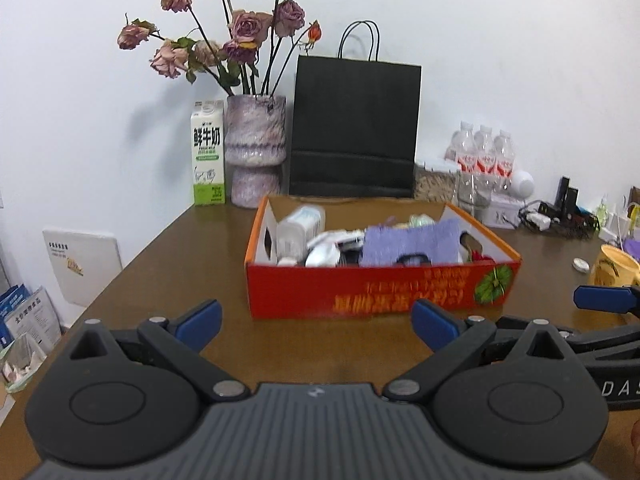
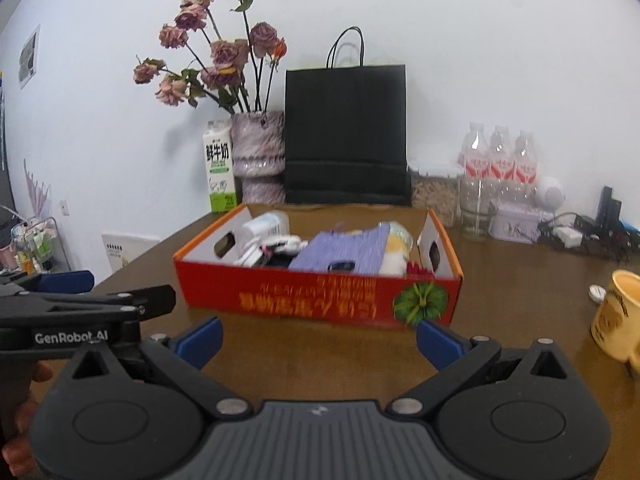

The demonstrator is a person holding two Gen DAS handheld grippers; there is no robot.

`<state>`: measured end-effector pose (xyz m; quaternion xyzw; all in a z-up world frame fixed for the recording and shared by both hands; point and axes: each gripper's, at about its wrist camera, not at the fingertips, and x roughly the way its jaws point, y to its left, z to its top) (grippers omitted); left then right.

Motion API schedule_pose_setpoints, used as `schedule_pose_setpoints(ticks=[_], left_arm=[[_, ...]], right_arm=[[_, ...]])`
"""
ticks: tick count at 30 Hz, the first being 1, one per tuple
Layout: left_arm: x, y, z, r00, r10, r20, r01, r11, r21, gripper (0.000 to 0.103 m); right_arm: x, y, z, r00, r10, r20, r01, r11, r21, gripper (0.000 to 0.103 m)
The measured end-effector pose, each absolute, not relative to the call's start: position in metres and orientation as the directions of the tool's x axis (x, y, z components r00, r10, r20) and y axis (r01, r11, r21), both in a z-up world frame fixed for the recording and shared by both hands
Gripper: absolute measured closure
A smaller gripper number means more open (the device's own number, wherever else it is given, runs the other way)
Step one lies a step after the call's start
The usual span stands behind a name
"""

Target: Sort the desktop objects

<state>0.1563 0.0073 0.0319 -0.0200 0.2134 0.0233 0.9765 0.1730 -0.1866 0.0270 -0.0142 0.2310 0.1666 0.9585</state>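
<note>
A red and orange cardboard box (image 1: 380, 288) (image 2: 316, 296) sits in the middle of the brown table (image 1: 180, 272) (image 2: 520, 292). It holds several small items, among them a purple cloth (image 1: 412, 242) (image 2: 340, 250) and a white bottle (image 1: 298, 230) (image 2: 262, 226). My left gripper (image 1: 316, 324) hovers open just in front of the box with nothing between its blue pads. My right gripper (image 2: 318, 342) is open too, empty, at the box's near side. A yellow mug (image 1: 614, 270) (image 2: 618, 316) stands to the right, with a small white object (image 1: 580, 265) (image 2: 597, 292) beside it.
Along the back wall stand a milk carton (image 1: 208, 154) (image 2: 220, 168), a vase of dried roses (image 1: 256, 148) (image 2: 260, 156), a black paper bag (image 1: 354, 128) (image 2: 346, 136), three water bottles (image 1: 484, 152) (image 2: 498, 160) and cables (image 2: 580, 236). The table's left edge drops off.
</note>
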Motion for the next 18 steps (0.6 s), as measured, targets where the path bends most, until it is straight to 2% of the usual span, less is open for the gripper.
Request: schedule_pose_setpoints(ticks=[8, 11, 18], left_arm=[[0.115, -0.004, 0.023, 0.888, 0.107, -0.448, -0.115, 0.993, 0.009, 0.0], [0.101, -0.011, 0.02, 0.888, 0.153, -0.434, -0.142, 0.988, 0.058, 0.0], [0.093, -0.014, 0.019, 0.885, 0.157, -0.439, -0.134, 0.987, 0.083, 0.0]], right_arm=[[0.136, -0.194, 0.015, 0.822, 0.292, -0.489, -0.291, 0.953, 0.081, 0.0], [0.123, -0.195, 0.009, 0.822, 0.276, -0.497, -0.271, 0.959, 0.084, 0.0], [0.114, -0.198, 0.003, 0.816, 0.274, -0.51, -0.264, 0.96, 0.093, 0.0]])
